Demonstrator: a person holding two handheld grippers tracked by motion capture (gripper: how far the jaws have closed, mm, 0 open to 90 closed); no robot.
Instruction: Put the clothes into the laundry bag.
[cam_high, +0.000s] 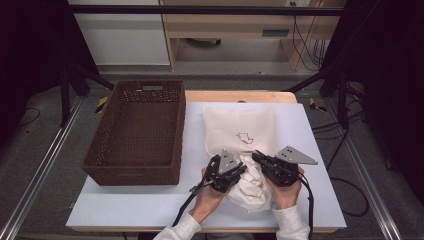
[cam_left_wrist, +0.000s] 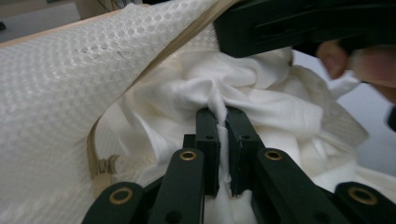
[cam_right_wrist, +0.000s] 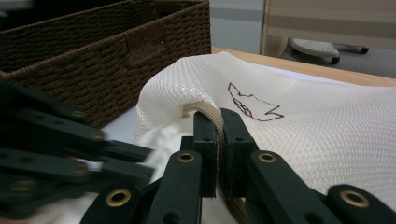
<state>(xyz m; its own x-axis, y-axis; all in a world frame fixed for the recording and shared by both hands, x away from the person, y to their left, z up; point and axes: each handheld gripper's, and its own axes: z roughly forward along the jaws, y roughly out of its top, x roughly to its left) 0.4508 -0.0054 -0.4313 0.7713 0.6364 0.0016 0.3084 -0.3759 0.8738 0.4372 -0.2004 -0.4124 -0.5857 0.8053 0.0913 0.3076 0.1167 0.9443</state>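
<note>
1. The left gripper (cam_left_wrist: 222, 114) has its jaws nearly together, pinching a fold of the white cloth (cam_left_wrist: 261, 98) between the pads; the cloth bunches up where they press on it.
2. The right gripper (cam_right_wrist: 219, 114) is clamped just as tightly on the zipper edge of the mesh bag (cam_right_wrist: 317, 126), with the cream rim running down between its pads.
3. In the high view the left gripper (cam_high: 243, 169) and the right gripper (cam_high: 256, 156) sit close together, tips pointing towards each other over the bag's open mouth, each held in a hand (cam_high: 209, 195) that comes in from the near edge of the surface.
4. The white cloth (cam_high: 251, 186) spills out of the bag's mouth in a crumpled heap between the two grippers, near the near edge and right of the middle.
5. The mesh bag (cam_high: 240, 125) lies flat behind the grippers, stretching towards the far edge, with a small dark outline drawing (cam_high: 245, 137) on its top face.
6. In the left gripper view the bag's zipper pull (cam_left_wrist: 103, 164) hangs at the lower left of the opening.
7. The white mat (cam_high: 300, 140) carries all of this on a wooden table (cam_high: 235, 96).
8. A dark woven basket (cam_high: 140, 132) stands on the left half of the mat, just beside the bag and apart from it.
</note>
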